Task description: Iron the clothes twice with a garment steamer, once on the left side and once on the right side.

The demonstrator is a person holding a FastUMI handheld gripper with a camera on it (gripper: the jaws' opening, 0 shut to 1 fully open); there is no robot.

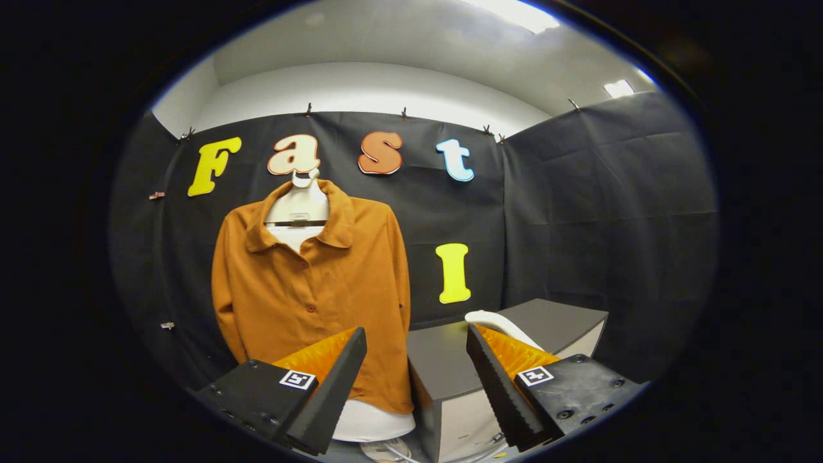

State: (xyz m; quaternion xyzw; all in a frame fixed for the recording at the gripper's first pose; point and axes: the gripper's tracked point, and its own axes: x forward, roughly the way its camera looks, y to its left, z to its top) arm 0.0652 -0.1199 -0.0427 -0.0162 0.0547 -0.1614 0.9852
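**Reaching for the steamer before the first pass**

The shirt is the biggest thing here: it hangs buttoned on a pale dress form in the left-centre of the frame, against the black cloth wall, its hem dropping behind my left finger. Lower right of centre stands a grey surface, and on it, just past my right finger, I see a curved white handle that I take to be the steamer. Most of its body is hidden behind that finger, so I cannot tell how it lies or which way the head faces.

My claw is spread wide and holds nothing; the gap between the fingers looks onto the near corner of the surface.

As I judge it, no ironing has begun and the step in hand is picking up the steamer. To do that well I would swing right until the handle sits centred between the fingers, come in level along the handle's length and close on its straightest part, so the head does not swivel once lifted. I would keep the left finger off the shirt hem while turning. Any cord from the steamer could drag on the surface edge.
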